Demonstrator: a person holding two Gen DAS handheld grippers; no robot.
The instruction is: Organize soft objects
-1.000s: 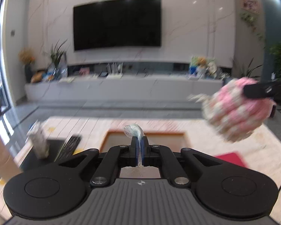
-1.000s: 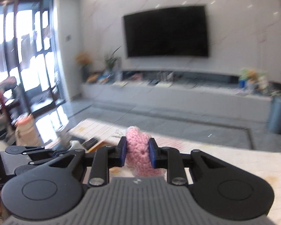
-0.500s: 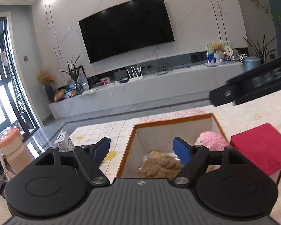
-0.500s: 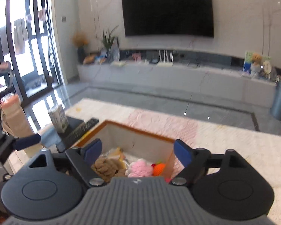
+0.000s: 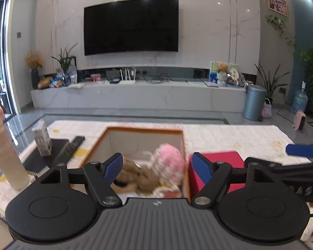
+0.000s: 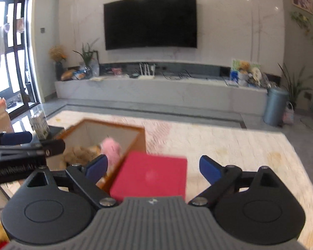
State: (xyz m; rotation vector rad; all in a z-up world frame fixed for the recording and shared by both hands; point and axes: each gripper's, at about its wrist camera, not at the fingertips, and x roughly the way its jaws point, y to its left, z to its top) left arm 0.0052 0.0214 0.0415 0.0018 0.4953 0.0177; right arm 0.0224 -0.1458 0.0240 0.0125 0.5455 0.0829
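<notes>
Both grippers are empty. Left gripper (image 5: 157, 167) has its jaws spread wide with nothing pressed between the blue pads; just beyond and below them sits the orange-rimmed box (image 5: 183, 145), and inside it, seen through the gap, lie a pink crocheted toy (image 5: 170, 162) and, to its left, a brown plush toy (image 5: 135, 174). Right gripper (image 6: 153, 167) has its jaws opening, and nothing is clamped there either; straight ahead of them lies a red flat box (image 6: 154, 177), touching or just beside the orange-rimmed box, which stands ahead and to the left in that view. Further left of the left gripper are a small carton (image 5: 41, 140), a remote control (image 5: 70, 148) and a tall pale bottle (image 5: 5, 152) on the table (image 5: 229, 139). Judging by their look, the toys are light, soft and squashy, unlikely to break or slip; a hold across the thick middle of the body should serve better than a pinch on a loose strand or edge. The pink toy is blurred, so its exact lie cannot be told.
</notes>
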